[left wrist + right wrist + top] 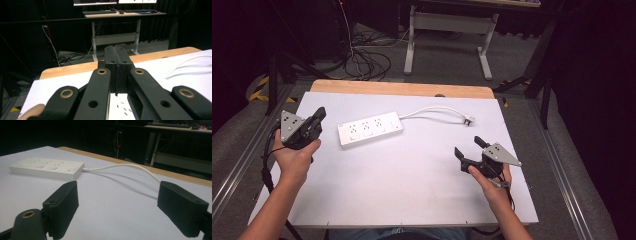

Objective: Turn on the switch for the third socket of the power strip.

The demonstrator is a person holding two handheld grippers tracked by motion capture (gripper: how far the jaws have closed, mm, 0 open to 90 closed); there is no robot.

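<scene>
White power strip lies mid-table, its cord running right to the plug. Left gripper jaws pressed together, empty, at table's left edge. Right gripper jaws wide apart, empty, near plug.

Matt white sheet over a smooth wood tabletop. Glossy white plastic power strip, rubbery cord. Matt black plastic grippers, brass-looking rivets, grey metal plate.

- The power strip is lying left of centre on the white table top, occupying the far middle.
- Its white cable is curving rightward to the plug, crossing the far right area.
- The near half is lying open between both grippers.
</scene>
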